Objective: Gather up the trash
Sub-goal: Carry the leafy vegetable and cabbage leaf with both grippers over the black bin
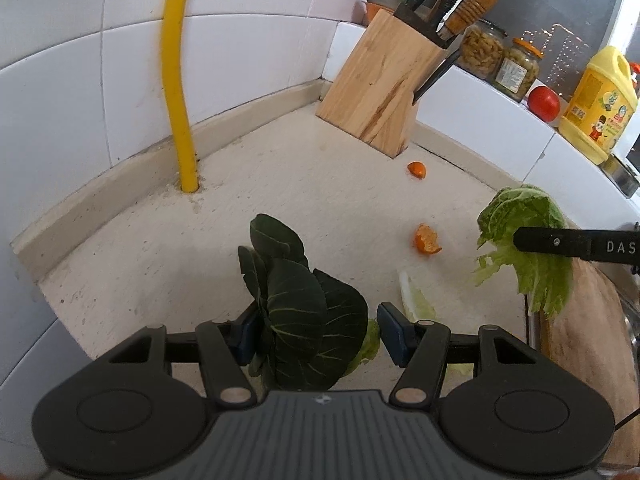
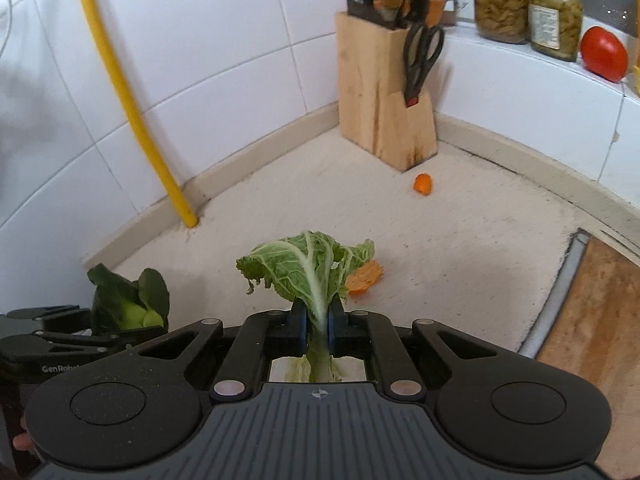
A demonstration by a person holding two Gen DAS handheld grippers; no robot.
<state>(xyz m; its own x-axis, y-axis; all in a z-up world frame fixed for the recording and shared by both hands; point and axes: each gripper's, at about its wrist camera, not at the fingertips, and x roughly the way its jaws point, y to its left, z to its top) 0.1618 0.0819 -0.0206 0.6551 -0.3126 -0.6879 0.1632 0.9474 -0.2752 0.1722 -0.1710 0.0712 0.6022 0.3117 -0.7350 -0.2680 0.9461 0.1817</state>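
My left gripper (image 1: 320, 334) is shut on a bunch of dark green leaves (image 1: 304, 304), its blue pads on either side of it. The bunch (image 2: 128, 300) also shows at the left of the right wrist view. My right gripper (image 2: 318, 328) is shut on the white stem of a pale green cabbage leaf (image 2: 304, 264) and holds it off the counter. In the left wrist view that leaf (image 1: 520, 208) hangs from a black finger at the right. Two orange peel pieces (image 1: 427, 239) (image 1: 417, 169) and a pale leaf scrap (image 1: 416, 300) lie on the counter.
A wooden knife block (image 1: 372, 92) with knives and scissors stands in the tiled corner. A yellow pipe (image 1: 176, 80) runs down the left wall. Jars (image 1: 480, 50), a tomato (image 1: 543, 103) and a yellow bottle (image 1: 596, 108) sit on the ledge. A wooden cutting board (image 2: 600, 320) lies at the right.
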